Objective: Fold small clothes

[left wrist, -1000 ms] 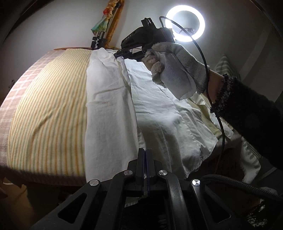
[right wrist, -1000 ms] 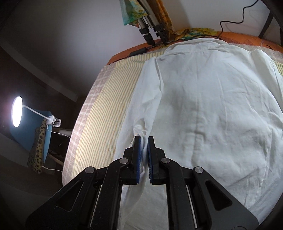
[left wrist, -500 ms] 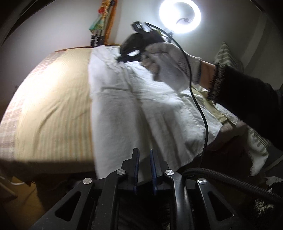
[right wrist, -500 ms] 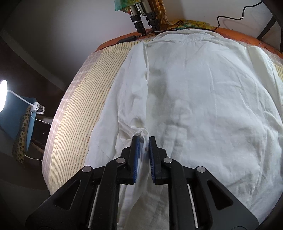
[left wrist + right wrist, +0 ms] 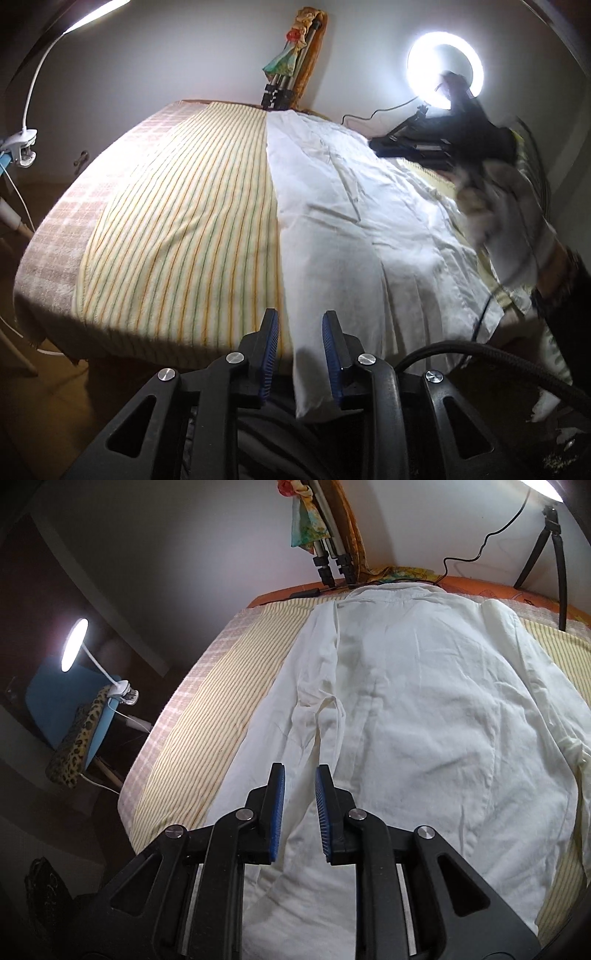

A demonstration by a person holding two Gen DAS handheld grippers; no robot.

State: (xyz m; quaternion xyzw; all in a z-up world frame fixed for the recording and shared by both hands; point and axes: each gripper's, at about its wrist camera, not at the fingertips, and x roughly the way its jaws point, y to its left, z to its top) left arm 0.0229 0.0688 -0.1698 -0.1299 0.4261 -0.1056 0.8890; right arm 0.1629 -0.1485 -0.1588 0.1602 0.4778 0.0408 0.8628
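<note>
Left wrist view: white shirt (image 5: 369, 229) lies spread over the right half of a striped blanket (image 5: 177, 236) on the bed, its near corner hanging past the bed edge at lower centre. The left gripper (image 5: 300, 354) stands with its fingers (image 5: 269, 350) partly apart, having just opened; that corner shows between them, the pads not pressing it. At upper right the right gripper (image 5: 373, 146), in a gloved hand (image 5: 495, 221), is motion-blurred before a ring light (image 5: 445, 70). Right wrist view: the same shirt fills the frame, collar at top centre, a folded-in sleeve (image 5: 325, 701) rumpled at centre left. The right gripper's fingers (image 5: 277, 812) are slightly parted and hold nothing, cloth lying beyond the gap. Likely risk: with both edges released, the overhanging corner may drag the fold askew, and the bunched sleeve may set as a crease. Only the left view shows the hand and overhang; only the right view shows the collar, the far sleeve and a desk lamp (image 5: 74, 644) at left.
</note>
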